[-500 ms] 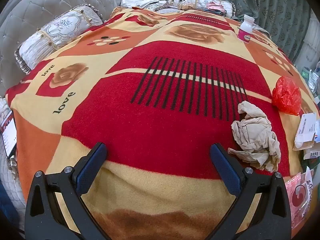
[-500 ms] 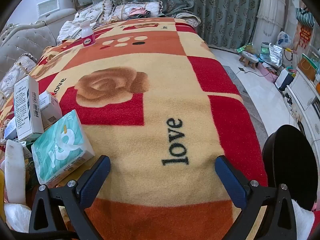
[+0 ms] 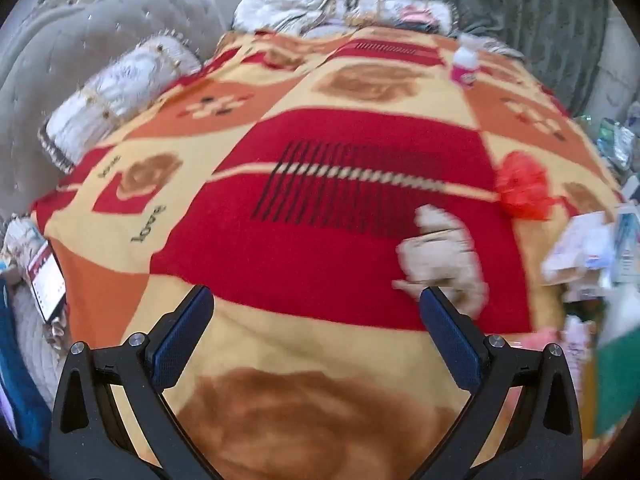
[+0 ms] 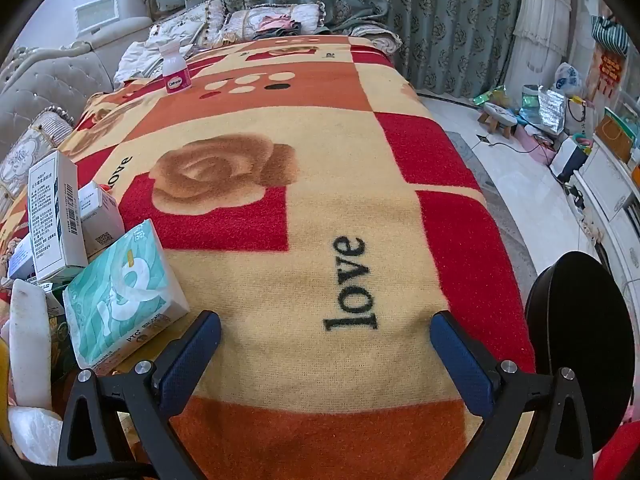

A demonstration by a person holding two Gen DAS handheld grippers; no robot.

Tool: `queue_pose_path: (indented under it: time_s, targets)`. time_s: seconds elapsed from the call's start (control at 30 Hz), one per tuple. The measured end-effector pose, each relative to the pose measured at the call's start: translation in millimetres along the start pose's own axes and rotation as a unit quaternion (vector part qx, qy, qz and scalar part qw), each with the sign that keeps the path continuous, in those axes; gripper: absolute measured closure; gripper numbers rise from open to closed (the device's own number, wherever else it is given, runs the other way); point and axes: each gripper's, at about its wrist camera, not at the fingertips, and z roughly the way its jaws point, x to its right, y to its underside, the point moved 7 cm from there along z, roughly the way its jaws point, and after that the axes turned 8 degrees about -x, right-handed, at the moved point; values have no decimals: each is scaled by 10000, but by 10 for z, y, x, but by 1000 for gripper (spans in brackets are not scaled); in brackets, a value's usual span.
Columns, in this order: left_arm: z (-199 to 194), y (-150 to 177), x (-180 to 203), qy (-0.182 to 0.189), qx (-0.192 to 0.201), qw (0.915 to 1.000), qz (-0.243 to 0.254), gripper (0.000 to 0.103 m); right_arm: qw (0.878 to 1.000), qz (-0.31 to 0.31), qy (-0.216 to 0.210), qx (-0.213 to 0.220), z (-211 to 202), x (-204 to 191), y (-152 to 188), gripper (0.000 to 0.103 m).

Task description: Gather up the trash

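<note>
A crumpled beige paper wad (image 3: 442, 256) lies on the red and yellow blanket (image 3: 320, 248), just beyond the right finger of my left gripper (image 3: 314, 300), which stands open and empty. A crumpled red plastic bag (image 3: 522, 188) sits farther back to the right. In the right wrist view, my right gripper (image 4: 326, 328) hangs open over the blanket (image 4: 304, 264) near the word "love", holding nothing. To its left stand a teal tissue pack (image 4: 120, 296) and white cartons (image 4: 56, 216). A white bottle with a pink label (image 4: 176, 70) stands far back.
Pillows (image 3: 120, 92) and a tufted headboard (image 3: 80, 48) line the left side. A phone (image 3: 46, 280) lies at the bed's left edge. A black round bin (image 4: 580, 344) stands right of the bed, with floor clutter (image 4: 536, 116) and green curtains (image 4: 400, 4) behind.
The left wrist view has shifted and blurred: the paper wad and red bag sit more toward the centre, and the boxes at the right edge show more. The right gripper has barely moved.
</note>
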Motion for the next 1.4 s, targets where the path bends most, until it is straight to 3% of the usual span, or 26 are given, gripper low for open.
queue_pose_path:
  time_s: [0.2, 0.33, 0.4, 0.57, 0.8, 1.07, 1.4]
  targets:
    - [-389, -24, 310, 373, 315, 9988, 100, 1, 10000, -9, -3, -29, -19, 6, 7, 0]
    - [-658, -30, 512, 620, 622, 9960, 171, 1, 9985, -245, -164, -467, -37, 5, 6, 0]
    - [-780, -37, 618, 703, 759, 9943, 237, 1, 9991, -106, -114, -390, -95, 68, 30, 0]
    - [-956, -51, 863, 979, 959, 9901, 292, 1, 9998, 67, 107, 165, -554, 84, 70, 0]
    - [-1217, -15, 1189, 1054, 1323, 9835, 646, 1, 9957, -141, -18, 917, -1179, -178, -84, 0]
    - [-1351, -34, 1327, 1174, 1488, 9798, 639, 1, 9861, -278, -110, 1637, -1683, -478, -204, 0]
    - [-1411, -78, 1315, 1200, 1598, 9785, 513, 1, 9807, -457, -147, 1897, -1819, -665, -209, 0]
